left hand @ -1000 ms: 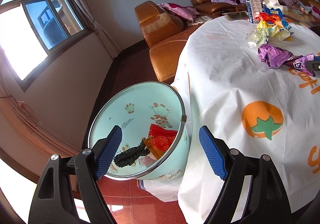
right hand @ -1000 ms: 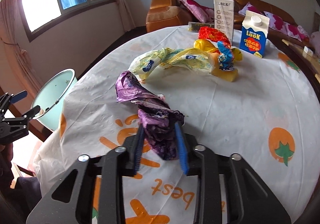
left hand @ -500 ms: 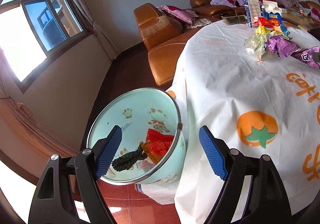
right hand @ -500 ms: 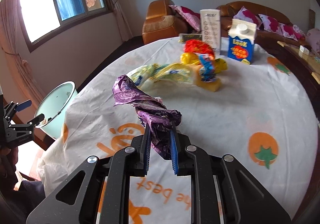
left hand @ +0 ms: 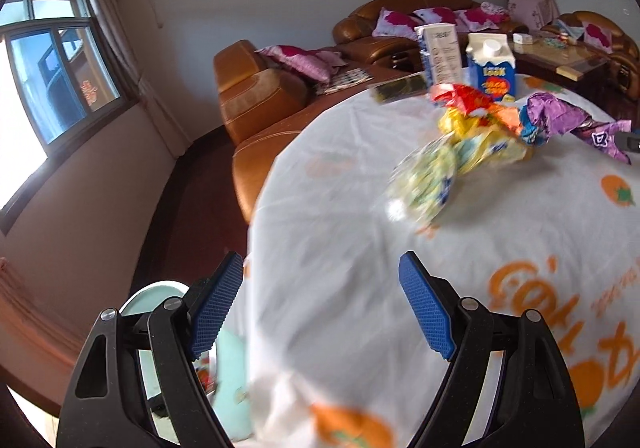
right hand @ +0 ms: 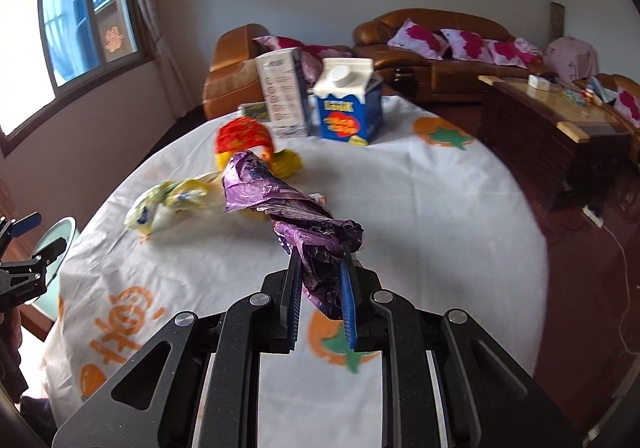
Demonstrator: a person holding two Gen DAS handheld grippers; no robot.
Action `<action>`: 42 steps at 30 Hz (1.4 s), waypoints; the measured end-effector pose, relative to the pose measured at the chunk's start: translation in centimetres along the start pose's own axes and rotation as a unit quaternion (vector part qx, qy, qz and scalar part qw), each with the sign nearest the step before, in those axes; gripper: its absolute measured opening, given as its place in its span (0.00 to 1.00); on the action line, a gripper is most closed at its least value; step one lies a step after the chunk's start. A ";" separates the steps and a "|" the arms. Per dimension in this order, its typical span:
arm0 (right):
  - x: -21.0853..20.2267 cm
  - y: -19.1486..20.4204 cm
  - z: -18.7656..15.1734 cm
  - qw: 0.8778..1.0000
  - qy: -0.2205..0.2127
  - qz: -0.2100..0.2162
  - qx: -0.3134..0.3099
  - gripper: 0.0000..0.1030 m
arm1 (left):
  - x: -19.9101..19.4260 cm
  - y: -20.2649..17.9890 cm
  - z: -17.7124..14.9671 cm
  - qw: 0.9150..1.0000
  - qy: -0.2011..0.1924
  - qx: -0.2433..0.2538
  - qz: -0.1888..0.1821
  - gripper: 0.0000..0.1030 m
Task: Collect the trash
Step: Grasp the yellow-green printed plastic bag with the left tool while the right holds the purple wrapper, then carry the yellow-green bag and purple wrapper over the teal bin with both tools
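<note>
My right gripper (right hand: 320, 268) is shut on a crumpled purple wrapper (right hand: 276, 200) and holds it above the round table; the wrapper also shows in the left wrist view (left hand: 560, 120). My left gripper (left hand: 320, 312) is open and empty over the table's near left edge. The mint-green bin (left hand: 160, 296) stands on the floor left of the table, mostly hidden behind my left finger; it also shows in the right wrist view (right hand: 60, 248). A pale yellow-green wrapper (right hand: 172, 204), a yellow wrapper (right hand: 286, 164) and a red wrapper (right hand: 244, 136) lie mid-table.
A blue milk carton (right hand: 348, 104) and a white carton (right hand: 280, 92) stand at the far side of the white tablecloth (right hand: 420, 208). Brown leather sofas (left hand: 256, 100) stand behind the table. A wooden coffee table (right hand: 560, 128) is at the right.
My right gripper has lifted the purple wrapper off the table. My left gripper has swung up and right from over the bin to over the table edge, staying open.
</note>
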State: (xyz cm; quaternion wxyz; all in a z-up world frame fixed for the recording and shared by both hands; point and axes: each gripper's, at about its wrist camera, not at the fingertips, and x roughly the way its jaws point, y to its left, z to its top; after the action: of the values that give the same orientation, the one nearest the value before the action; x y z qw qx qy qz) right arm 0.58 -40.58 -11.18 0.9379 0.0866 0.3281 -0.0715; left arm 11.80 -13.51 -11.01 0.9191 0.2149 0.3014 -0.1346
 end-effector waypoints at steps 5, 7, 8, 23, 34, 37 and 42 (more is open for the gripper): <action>0.3 -2.0 0.2 1.000 -0.003 -0.010 0.014 0.17 | 2.9 -3.9 1.8 0.999 0.013 0.018 -0.026 0.77; 0.4 -2.5 0.3 1.000 -0.005 -0.011 0.018 0.17 | 4.0 -5.0 2.3 0.999 0.020 0.027 -0.029 0.77; 0.5 -2.6 0.3 1.000 -0.005 -0.010 0.019 0.17 | 4.5 -5.5 2.6 0.999 0.024 0.031 -0.031 0.77; 0.0 -1.8 0.5 1.000 -0.017 0.002 0.012 0.17 | 7.0 -5.3 2.8 0.997 0.057 0.028 -0.052 0.34; -0.4 2.2 1.1 0.999 -0.022 0.028 -0.023 0.17 | 2.4 0.1 0.6 0.999 0.029 0.022 -0.009 0.34; 0.0 3.9 1.3 0.998 -0.020 0.043 -0.039 0.17 | 1.2 1.7 -0.3 0.999 0.028 0.018 0.001 0.34; 1.0 7.8 1.8 0.995 -0.017 0.072 -0.071 0.17 | -0.2 4.6 -1.8 0.999 0.029 0.003 0.025 0.34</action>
State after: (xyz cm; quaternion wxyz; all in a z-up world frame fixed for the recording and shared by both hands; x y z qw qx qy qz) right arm 3.95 -33.44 -9.57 0.9499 0.0416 0.3092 0.0182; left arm 12.50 -8.61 -10.75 0.9123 0.2292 0.3221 -0.1067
